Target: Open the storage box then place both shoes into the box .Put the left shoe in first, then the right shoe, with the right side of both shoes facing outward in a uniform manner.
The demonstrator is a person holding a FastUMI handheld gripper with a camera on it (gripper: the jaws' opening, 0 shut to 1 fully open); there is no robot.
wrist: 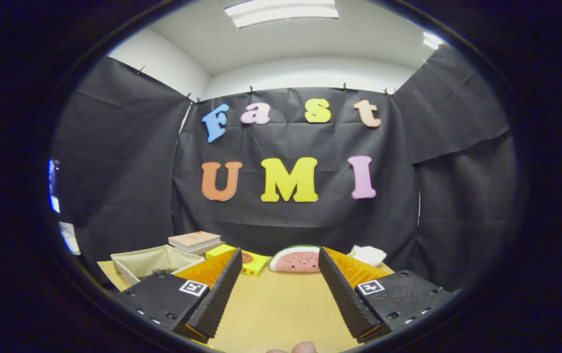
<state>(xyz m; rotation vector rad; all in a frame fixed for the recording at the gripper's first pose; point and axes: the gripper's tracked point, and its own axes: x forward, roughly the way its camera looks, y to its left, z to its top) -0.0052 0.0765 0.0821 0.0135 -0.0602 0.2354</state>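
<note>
My gripper [279, 260] is open, its two fingers spread wide over the wooden table [281, 304] with nothing between them. To the left of the left finger stands an open beige fabric box [149, 262] with something dark lying inside it. A fingertip of a person's hand [304, 347] shows just under the gap between the fingers.
Beyond the fingers, along the back of the table by the black cloth wall, lie a stack of books [195, 241], a yellow flat box [249, 262], a watermelon-slice plush [296, 260] and a crumpled white cloth [368, 255].
</note>
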